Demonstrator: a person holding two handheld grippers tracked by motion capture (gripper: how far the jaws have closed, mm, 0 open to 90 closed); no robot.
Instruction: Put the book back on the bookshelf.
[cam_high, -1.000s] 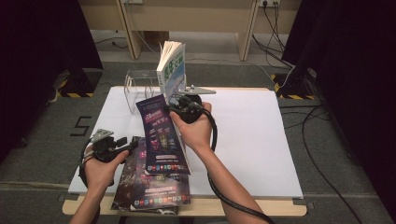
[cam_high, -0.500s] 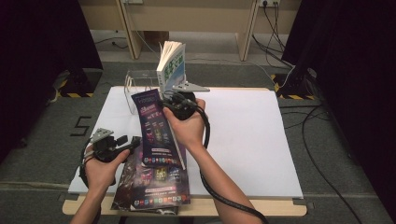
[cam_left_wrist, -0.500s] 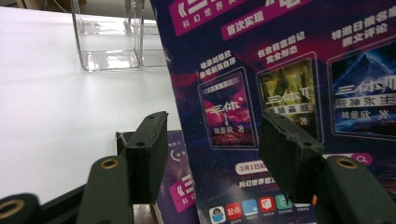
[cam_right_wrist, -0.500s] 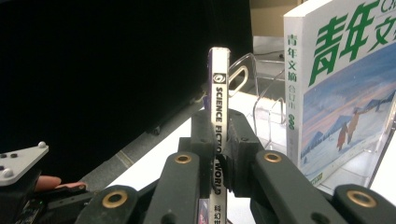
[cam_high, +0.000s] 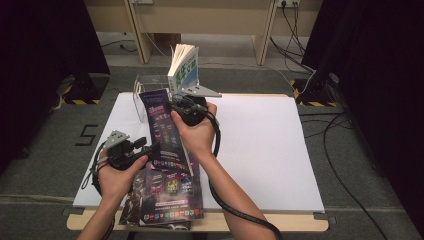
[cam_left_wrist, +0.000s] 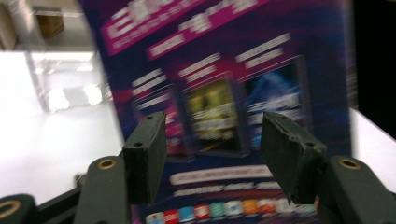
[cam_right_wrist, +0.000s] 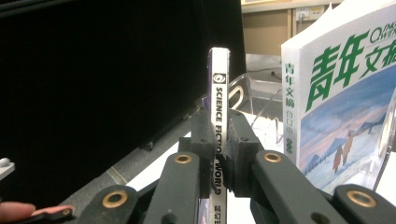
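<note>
One book (cam_high: 183, 66) upright in clear holder (cam_high: 150, 82).

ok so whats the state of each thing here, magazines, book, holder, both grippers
right gripper: jaws shut on the spine of the lifted magazine
lifted magazine: raised off the table, tilted
left gripper: jaws open, holding nothing
magazine stack: lying flat at the table's near edge
green-titled book: standing upright in the holder, pages fanned
clear holder: upright on the table
</note>
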